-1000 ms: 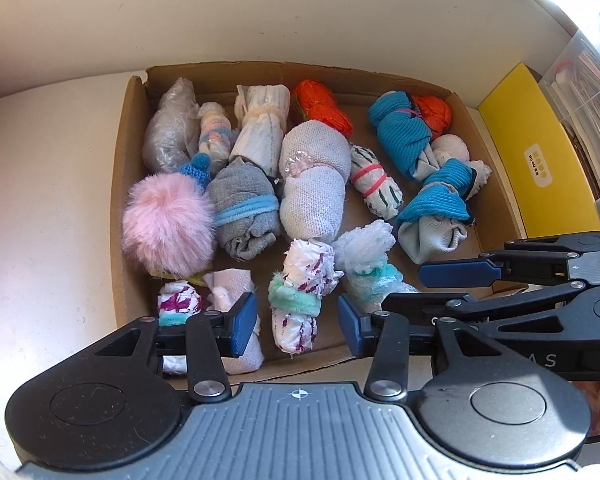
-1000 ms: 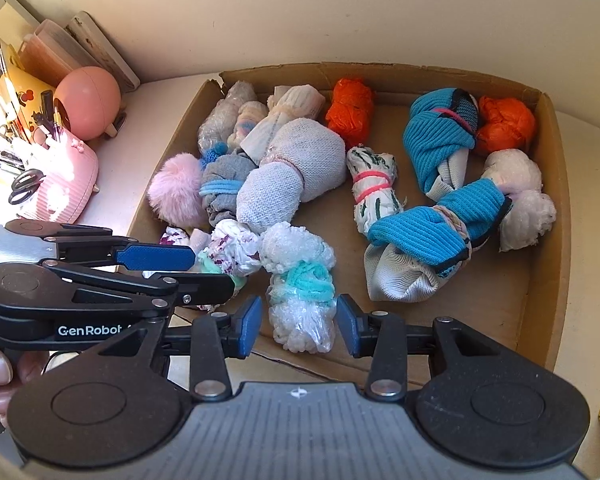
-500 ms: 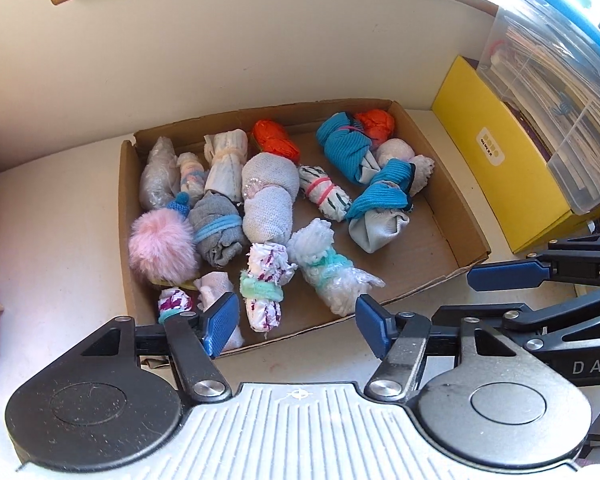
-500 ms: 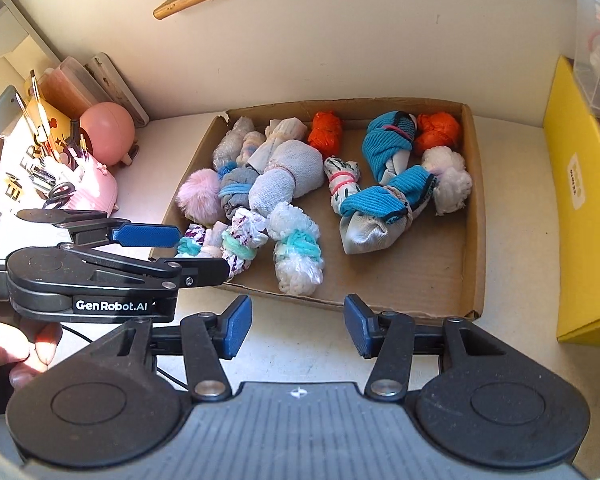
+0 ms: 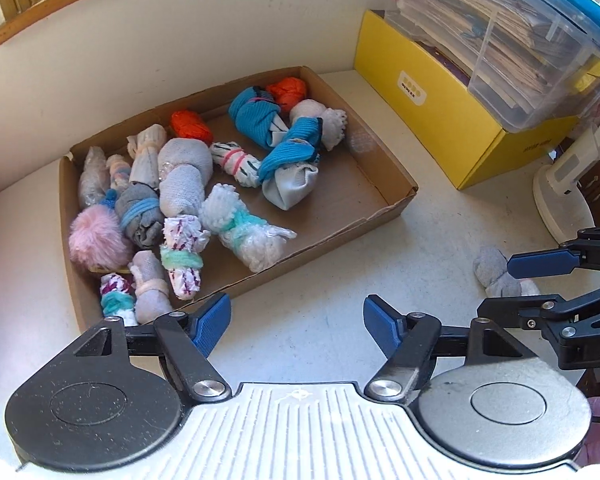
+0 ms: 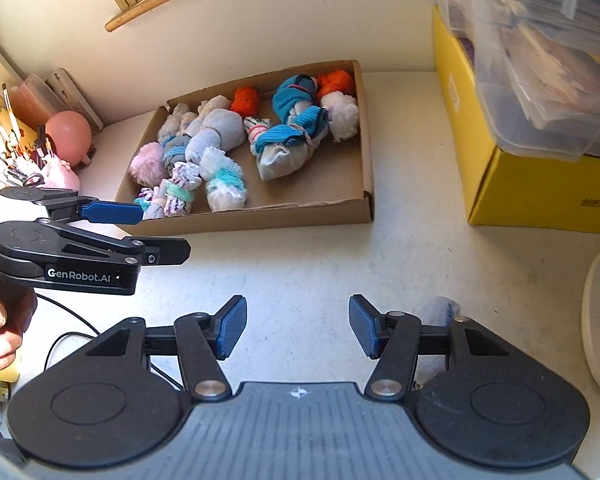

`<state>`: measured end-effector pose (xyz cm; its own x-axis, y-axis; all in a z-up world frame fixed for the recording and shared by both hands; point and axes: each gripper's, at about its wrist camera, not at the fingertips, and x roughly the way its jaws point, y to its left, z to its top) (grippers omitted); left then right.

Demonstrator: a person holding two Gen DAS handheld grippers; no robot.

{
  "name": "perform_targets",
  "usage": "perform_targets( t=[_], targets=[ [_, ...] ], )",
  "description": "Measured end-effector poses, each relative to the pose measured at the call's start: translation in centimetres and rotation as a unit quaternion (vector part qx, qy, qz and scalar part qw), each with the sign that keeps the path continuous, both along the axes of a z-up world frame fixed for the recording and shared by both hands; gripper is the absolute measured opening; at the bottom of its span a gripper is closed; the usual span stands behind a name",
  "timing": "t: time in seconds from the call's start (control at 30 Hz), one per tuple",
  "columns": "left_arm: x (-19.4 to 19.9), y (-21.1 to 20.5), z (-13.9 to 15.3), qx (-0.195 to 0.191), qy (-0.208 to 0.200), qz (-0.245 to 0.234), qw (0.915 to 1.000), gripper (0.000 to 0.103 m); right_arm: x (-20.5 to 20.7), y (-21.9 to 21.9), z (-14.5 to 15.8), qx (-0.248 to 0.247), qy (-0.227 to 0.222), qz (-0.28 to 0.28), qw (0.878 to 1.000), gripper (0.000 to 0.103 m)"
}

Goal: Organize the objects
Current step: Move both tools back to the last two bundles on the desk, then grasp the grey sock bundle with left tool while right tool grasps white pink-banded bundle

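Note:
A shallow cardboard box [image 5: 396, 178] [image 6: 367, 152] holds several rolled sock bundles: blue, orange, white, grey, and a pink pompom [image 5: 96, 238]. A grey rolled sock [image 5: 494, 274] lies loose on the white table, right of the box; in the right wrist view [image 6: 440, 312] it shows just behind my right finger. My left gripper [image 5: 296, 322] is open and empty, above the table in front of the box. My right gripper [image 6: 296, 330] is open and empty, back from the box, with the loose sock at its right side.
A yellow box [image 5: 440, 120] with a clear plastic bin [image 5: 512, 36] on top stands right of the cardboard box. A white round base [image 5: 560, 204] sits at the far right. Pink items and stationery [image 6: 56, 148] crowd the left. A wall runs behind.
Both grippers have pulled back and up from the box and opened wider. The view now takes in the table in front of the box and the loose grey sock.

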<state>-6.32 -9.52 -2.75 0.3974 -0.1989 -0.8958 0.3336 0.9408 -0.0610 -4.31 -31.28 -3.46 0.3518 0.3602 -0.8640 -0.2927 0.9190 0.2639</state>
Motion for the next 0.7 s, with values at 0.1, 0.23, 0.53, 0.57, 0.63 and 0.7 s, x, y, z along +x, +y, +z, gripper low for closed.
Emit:
perform_targets(
  t=[0.1,0.23,0.53,0.57,0.63,0.7],
  targets=[
    [-0.8,-2.7,-0.8,-0.005,0.005,-0.046,0.9989,0.081,-1.6,-2.6,-0.6,-0.019,-0.004,-0.038,0.999,0.058],
    [-1.4,-6.2,-1.8,-0.002,0.008,-0.099,0.9951,0.083,-2.5,-5.1,-1.9,-0.038,0.008,-0.08,0.996,0.058],
    [-0.6,-11.2,-3.7,-0.024,0.041,-0.137,0.9894,0.087,-2.4,-8.2,-3.7,-0.085,-0.006,-0.119,0.989,0.058],
    [-0.3,-11.7,-3.9,-0.035,0.05,-0.136,0.9889,0.087,-2.3,-8.5,-4.0,-0.093,-0.009,-0.11,0.99,0.058],
    [0.5,-12.7,-4.2,-0.06,0.071,-0.128,0.9875,0.087,-2.3,-8.7,-4.5,-0.1,-0.007,-0.093,0.991,0.058],
    [1.1,-13.8,-4.6,-0.075,0.084,-0.126,0.9856,0.087,-2.3,-8.8,-5.0,-0.102,-0.008,-0.08,0.992,0.058]
  ],
)
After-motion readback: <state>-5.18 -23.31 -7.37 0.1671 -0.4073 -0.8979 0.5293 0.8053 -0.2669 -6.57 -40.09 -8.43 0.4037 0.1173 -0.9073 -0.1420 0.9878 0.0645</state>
